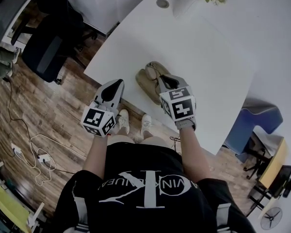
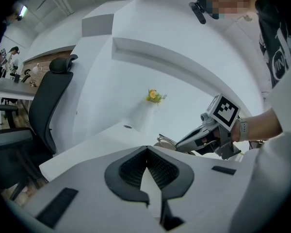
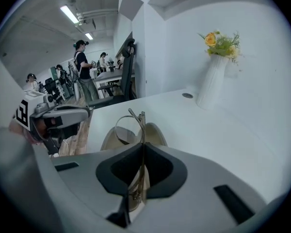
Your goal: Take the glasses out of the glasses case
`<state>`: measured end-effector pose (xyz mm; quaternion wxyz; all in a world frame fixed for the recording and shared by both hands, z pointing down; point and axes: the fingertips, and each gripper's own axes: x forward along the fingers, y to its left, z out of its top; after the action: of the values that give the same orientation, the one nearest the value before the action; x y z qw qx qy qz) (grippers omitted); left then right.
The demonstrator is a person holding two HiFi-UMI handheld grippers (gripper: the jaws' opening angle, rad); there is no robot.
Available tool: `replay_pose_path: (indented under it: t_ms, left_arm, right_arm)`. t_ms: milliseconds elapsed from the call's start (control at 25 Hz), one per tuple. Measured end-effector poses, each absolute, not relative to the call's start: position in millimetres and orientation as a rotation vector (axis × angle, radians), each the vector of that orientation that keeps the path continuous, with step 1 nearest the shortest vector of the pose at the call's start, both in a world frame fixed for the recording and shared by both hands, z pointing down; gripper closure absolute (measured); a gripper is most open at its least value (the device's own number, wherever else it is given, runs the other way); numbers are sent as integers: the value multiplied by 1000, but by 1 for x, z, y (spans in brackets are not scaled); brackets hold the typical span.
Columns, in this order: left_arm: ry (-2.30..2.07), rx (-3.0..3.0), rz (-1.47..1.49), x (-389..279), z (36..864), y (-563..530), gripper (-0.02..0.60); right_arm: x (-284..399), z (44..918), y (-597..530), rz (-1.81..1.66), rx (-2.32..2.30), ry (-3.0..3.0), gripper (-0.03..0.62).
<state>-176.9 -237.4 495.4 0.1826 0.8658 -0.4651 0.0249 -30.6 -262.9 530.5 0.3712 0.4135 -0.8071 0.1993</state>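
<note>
One pair of glasses [image 3: 141,125], clamped edge-on in the right hand-held gripper [image 3: 143,148], points lengthwise along its jaws over the one open glasses case [image 3: 156,134] on the counter [image 3: 223,135]. The left hand-held gripper [image 2: 146,149] has its jaws together, empty.

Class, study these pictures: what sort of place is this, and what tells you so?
Probably an open-plan office: a black office chair stands by a large white desk, and several people work in the background under strip lights.
</note>
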Motion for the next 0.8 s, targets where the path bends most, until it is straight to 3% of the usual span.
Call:
replay_pose_path:
  t_ms: [800]
  left_arm:
    - [-1361, 2487, 78, -173, 468, -240, 568]
  right_arm:
    - [-10, 484, -260, 511, 1190, -2300, 560]
